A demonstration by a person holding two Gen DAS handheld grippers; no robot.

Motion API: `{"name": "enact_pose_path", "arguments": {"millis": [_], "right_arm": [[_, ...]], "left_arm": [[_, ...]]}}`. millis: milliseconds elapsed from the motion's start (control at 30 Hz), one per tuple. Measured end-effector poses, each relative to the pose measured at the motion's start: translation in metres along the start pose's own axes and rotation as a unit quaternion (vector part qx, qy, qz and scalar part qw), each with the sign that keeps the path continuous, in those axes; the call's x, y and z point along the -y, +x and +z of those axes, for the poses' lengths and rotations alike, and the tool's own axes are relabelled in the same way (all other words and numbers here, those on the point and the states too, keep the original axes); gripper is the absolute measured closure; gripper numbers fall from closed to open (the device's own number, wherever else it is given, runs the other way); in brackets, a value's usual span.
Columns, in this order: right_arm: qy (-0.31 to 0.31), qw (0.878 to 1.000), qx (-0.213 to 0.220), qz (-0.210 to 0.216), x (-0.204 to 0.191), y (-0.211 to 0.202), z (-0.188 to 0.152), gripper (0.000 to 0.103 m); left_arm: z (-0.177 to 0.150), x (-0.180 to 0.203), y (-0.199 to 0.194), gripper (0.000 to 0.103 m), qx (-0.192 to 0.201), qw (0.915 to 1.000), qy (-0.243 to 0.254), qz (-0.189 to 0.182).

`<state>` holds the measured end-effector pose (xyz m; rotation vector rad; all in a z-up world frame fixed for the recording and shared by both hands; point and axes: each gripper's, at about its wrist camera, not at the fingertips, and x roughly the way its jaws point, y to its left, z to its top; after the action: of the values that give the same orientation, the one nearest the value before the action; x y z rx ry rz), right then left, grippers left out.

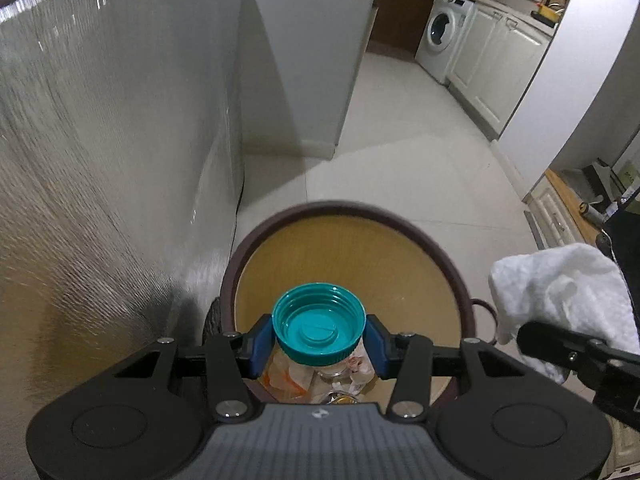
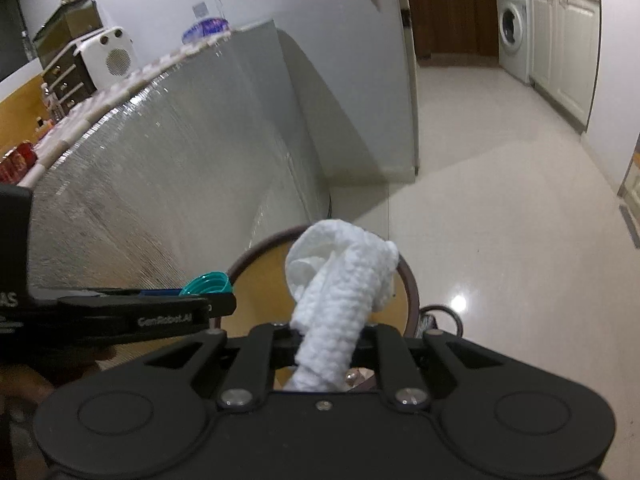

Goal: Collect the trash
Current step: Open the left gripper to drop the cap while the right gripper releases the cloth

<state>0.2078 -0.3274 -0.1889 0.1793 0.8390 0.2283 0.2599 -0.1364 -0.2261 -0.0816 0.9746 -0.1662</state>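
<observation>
we are risking a miss: the crumpled white paper towel [image 2: 340, 288] is overhanging the round brown-rimmed bin [image 1: 452, 264] at its right rim and may be landing on the floor. the right gripper [image 2: 326, 344] is clenching it; the left gripper [image 1: 318, 340] is grasping the teal ribbed plastic cap [image 1: 319, 330] directly above the bin opening.

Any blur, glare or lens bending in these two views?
Left wrist: the silver panel is streaked with motion blur; the teal cap stays sharp. Right wrist: a glare spot on the floor tiles; the fisheye bends the panel's top edge; the white tissue is crisp.
</observation>
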Motion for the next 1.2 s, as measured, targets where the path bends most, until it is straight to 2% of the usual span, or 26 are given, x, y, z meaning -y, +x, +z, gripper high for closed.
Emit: {"name": "enact_pose_path", "arguments": {"millis": [300, 500, 833, 867, 933, 1067, 1133, 1167, 1200], "right_arm": [[0.050, 0.997, -0.056, 0.011, 0.008, 0.062, 0.006, 0.089], [0.059, 0.994, -0.088, 0.012, 0.001, 0.105, 0.014, 0.088], [0.058, 0.990, -0.121, 0.030, -0.020, 0.156, 0.024, 0.084], [0.059, 0.990, -0.123, 0.032, -0.022, 0.159, 0.025, 0.083], [0.057, 0.990, -0.126, 0.035, -0.024, 0.164, 0.028, 0.080], [0.052, 0.989, -0.128, 0.047, -0.026, 0.171, 0.033, 0.077], [0.052, 0.989, -0.127, 0.053, -0.026, 0.172, 0.035, 0.072], [0.053, 0.989, -0.125, 0.057, -0.026, 0.172, 0.036, 0.065], [0.053, 0.989, -0.123, 0.060, -0.024, 0.172, 0.036, 0.053]], "left_arm": [[-0.007, -0.008, 0.043, 0.054, -0.035, 0.9989, 0.019, -0.023], [-0.015, -0.007, 0.063, 0.054, -0.085, 0.9936, 0.022, -0.071], [-0.018, -0.008, 0.077, 0.053, -0.103, 0.9919, 0.029, -0.067], [-0.018, -0.009, 0.077, 0.052, -0.104, 0.9921, 0.030, -0.064], [-0.018, -0.009, 0.075, 0.041, -0.105, 0.9924, 0.034, -0.053], [-0.019, -0.009, 0.071, 0.034, -0.098, 0.9933, 0.035, -0.049], [-0.020, -0.009, 0.069, 0.031, -0.096, 0.9936, 0.034, -0.049], [-0.020, -0.009, 0.068, 0.031, -0.095, 0.9936, 0.035, -0.050], [-0.021, -0.008, 0.067, 0.031, -0.096, 0.9935, 0.036, -0.049]]}}
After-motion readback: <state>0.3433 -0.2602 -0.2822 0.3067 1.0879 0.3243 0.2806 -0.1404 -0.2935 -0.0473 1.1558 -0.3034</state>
